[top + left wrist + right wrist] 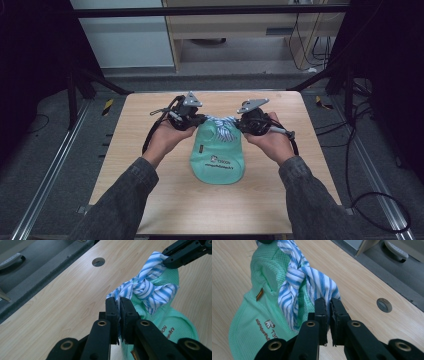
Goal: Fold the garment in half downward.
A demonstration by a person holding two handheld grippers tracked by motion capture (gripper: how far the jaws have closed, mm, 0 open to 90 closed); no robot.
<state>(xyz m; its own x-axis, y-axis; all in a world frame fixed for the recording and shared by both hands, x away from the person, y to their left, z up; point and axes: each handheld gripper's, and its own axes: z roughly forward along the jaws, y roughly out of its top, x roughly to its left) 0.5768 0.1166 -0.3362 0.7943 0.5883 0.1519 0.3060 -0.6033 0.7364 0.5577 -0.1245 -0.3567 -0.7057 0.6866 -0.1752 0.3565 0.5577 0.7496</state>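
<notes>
Pale woodgrain table (150,165): both tongs (119,305) (328,305) pinch knotted striped cloth (223,125) on waffle-knit bib (220,160).

The green bib (218,162) is looking like soft waffle-textured cloth, and its striped ties (147,287) are showing as thin smooth woven fabric. The table (150,150) is reading as pale matt wood-grain laminate, while the gripper jaws are looking like matt black plastic.

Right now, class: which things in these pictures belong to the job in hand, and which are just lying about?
In the job:
- striped tie, knotted, each end pinched in a gripper
- green bib, which the tie belongs to
- left gripper, shut on one tie end
- right gripper, shut on the other end

Just lying about:
- cables on the floor
- cabinet behind the table
</notes>
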